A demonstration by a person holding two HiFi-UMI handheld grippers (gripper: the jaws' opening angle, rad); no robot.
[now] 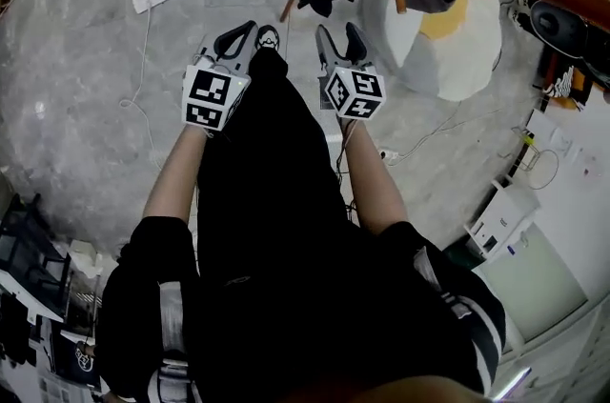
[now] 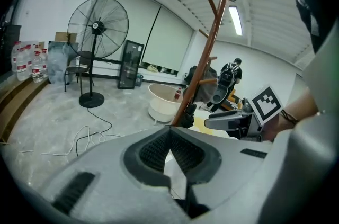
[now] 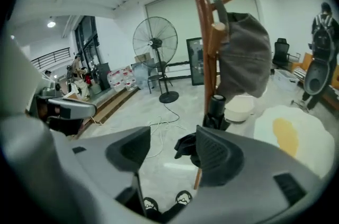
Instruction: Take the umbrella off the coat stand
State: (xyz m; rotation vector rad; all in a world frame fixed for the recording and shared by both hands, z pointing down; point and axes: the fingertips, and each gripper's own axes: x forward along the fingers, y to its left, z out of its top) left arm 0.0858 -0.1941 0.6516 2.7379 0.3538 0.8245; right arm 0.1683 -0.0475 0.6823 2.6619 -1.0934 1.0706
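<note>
grey floor (image 1: 86, 58), right gripper (image 3: 170, 157) jaws apart, empty

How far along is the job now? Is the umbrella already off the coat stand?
Done: nothing yet. The black umbrella hangs on the coat stand.
In hand: the right hand-held gripper is open and empty, short of the umbrella. The left hand-held gripper is shut and holds nothing.
Left: reach the umbrella, grip it and lift it off the stand.

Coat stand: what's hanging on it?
Grey cloth hangs high on it, a black umbrella lower. The right gripper covers part of the umbrella.
</note>
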